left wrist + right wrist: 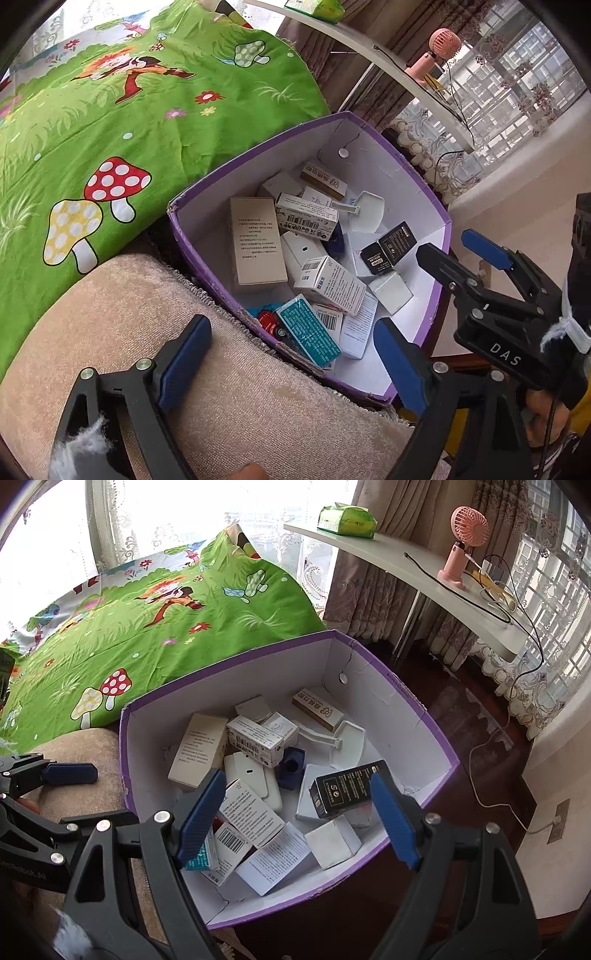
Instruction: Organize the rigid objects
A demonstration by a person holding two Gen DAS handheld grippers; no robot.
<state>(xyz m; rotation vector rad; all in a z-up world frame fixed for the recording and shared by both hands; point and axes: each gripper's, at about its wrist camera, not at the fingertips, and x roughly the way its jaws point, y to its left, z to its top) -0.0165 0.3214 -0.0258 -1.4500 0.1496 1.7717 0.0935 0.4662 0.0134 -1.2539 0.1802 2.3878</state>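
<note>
The left gripper (291, 365) stands wide with nothing between its blue pads, poised over the near left rim of the purple cardboard box with white inside walls (439, 214), half above the beige plush cushion (147, 314). The right gripper (299, 819) is wide too and holds nothing, hovering above the box's near half. The small cartons lie in a loose heap on the box floor, among them a black glossy carton (345, 788) tilted on top, right of centre.

Both grippers look freshly emptied, so the next pick probably lies outside the box. Lift clear of the rim first, so a finger does not tip the box wall.

Only the left view shows the red toy car (271, 325) tucked in the near left corner beside a teal printed carton (308, 332). Only the right view shows the dark blue square holder (291, 762) clearly, and the green tissue pack (347, 518) on the white curved desk (413, 568).
</note>
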